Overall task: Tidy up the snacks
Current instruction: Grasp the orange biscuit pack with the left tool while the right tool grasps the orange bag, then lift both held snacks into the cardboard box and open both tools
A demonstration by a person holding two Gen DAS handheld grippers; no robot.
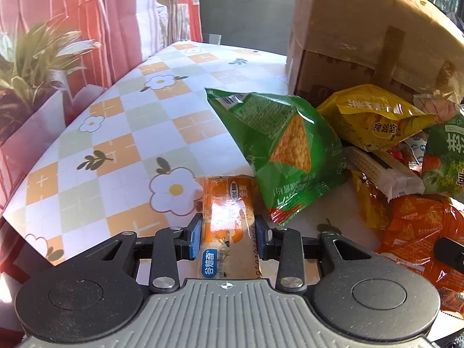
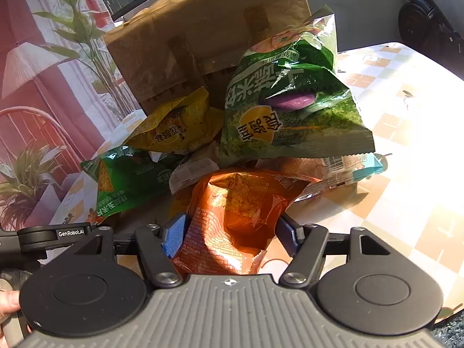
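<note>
Cardboard forms the only container in view: a brown box point(image 1: 362, 37) standing on the table point(image 1: 121, 133), which is covered in a checked cloth with flower prints. Its flaps hang toward the cameras, and what lies inside cannot be seen. The snacks are heaped loose on the cloth in front of it rather than in it.

From the left wrist view, the left gripper point(image 1: 229, 237) is clamped on an orange cereal bar point(image 1: 229, 220); both blue pads press the wrapper's sides. The bar lies lengthwise between the fingers, its far end near a green corn-chip bag point(image 1: 287, 150). Behind that bag lie a yellow bag point(image 1: 374, 116), touching the box, and a pale wafer pack point(image 1: 382, 174).

From the right wrist view, the right gripper point(image 2: 230, 237) straddles a crumpled orange bag point(image 2: 235, 211). The left pad touches the bag; the right pad stands at its edge, and whether it presses cannot be told. A large dark-green bag point(image 2: 290, 101) leans against the box above the orange one, with a blue-edged packet point(image 2: 353, 165) beneath its lower corner. A person's fingertips point(image 2: 8, 301) show at the lower left edge.
</note>
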